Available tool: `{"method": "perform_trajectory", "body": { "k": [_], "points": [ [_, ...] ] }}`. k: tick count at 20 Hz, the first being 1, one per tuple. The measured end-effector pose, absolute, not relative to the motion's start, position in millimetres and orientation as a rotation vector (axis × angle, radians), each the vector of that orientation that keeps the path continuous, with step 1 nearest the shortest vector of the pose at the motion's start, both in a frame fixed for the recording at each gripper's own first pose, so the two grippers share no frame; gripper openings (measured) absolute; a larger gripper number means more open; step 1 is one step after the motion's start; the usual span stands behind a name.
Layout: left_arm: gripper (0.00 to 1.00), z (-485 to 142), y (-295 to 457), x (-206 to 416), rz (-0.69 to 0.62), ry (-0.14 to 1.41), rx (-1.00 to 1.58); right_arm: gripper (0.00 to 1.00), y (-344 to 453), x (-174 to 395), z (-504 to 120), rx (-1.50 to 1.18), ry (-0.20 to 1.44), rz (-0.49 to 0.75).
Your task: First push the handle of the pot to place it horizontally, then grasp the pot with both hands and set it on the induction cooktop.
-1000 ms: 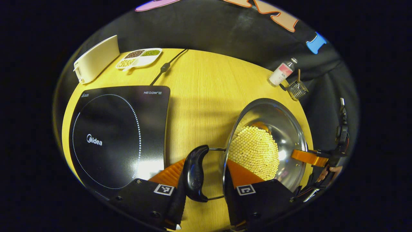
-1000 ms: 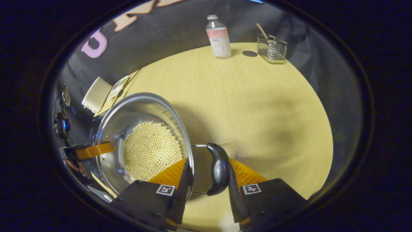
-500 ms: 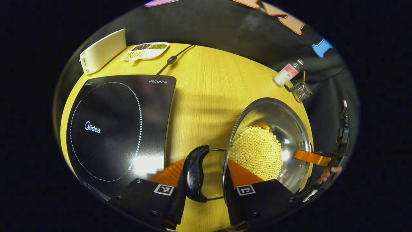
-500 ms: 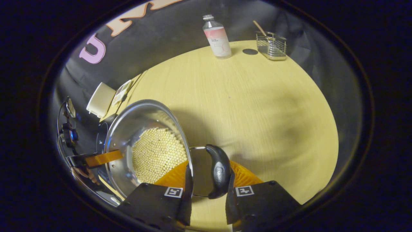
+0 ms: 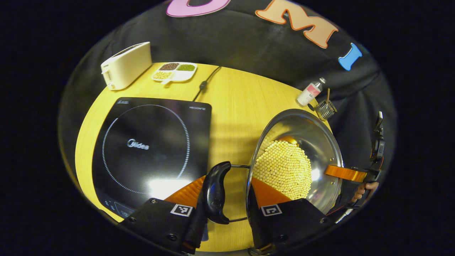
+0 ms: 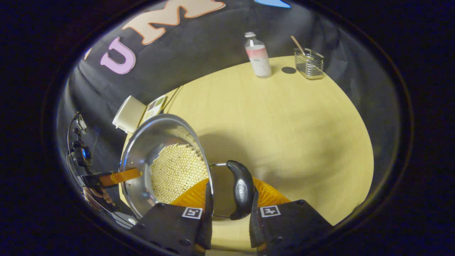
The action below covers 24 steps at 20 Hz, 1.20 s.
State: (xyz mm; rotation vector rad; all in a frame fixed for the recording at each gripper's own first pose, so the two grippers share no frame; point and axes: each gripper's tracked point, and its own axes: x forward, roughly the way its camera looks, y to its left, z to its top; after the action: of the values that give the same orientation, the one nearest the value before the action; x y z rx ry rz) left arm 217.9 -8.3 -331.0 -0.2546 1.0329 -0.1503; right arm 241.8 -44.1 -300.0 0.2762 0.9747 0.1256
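My left fingers (image 5: 201, 201) clamp the pot's left handle (image 5: 214, 193), and my right gripper (image 6: 227, 217) is clamped on the right handle (image 6: 241, 190). I judge the carry is underway: the pot (image 5: 305, 142) hangs at three o'clock of the induction cooktop (image 5: 153, 145), so next I swing both grippers toward nine o'clock, level, then lower it onto the ring.

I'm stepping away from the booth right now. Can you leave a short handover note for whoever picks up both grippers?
Left gripper: shut on the pot's left handle.
Right gripper: shut on the right handle.
Pot, holding pale beads, is gripped on both sides beside the induction cooktop.
Done: handles horizontal, both grasps made.
Left: carry the pot over and set it on the cooktop.
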Motion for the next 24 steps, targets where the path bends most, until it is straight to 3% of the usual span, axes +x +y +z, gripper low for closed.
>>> {"method": "perform_trajectory", "body": {
  "k": [7, 18, 24],
  "points": [
    [0.55, -318.3, 69.6, 194.7, -0.108, 0.994, -0.284, 0.44, 36.5, 223.4, -292.7, 0.25, 0.954, 0.18],
    [0.55, -331.5, 189.0, 233.2, -0.245, 0.978, -0.28, 0.44, 166.2, 211.9, -283.4, 0.217, 0.905, 0.009],
    [0.54, -339.3, 230.4, 257.7, -0.259, 0.967, -0.264, 0.44, 211.0, 224.9, -290.2, 0.212, 0.923, -0.022]
  ]
}}
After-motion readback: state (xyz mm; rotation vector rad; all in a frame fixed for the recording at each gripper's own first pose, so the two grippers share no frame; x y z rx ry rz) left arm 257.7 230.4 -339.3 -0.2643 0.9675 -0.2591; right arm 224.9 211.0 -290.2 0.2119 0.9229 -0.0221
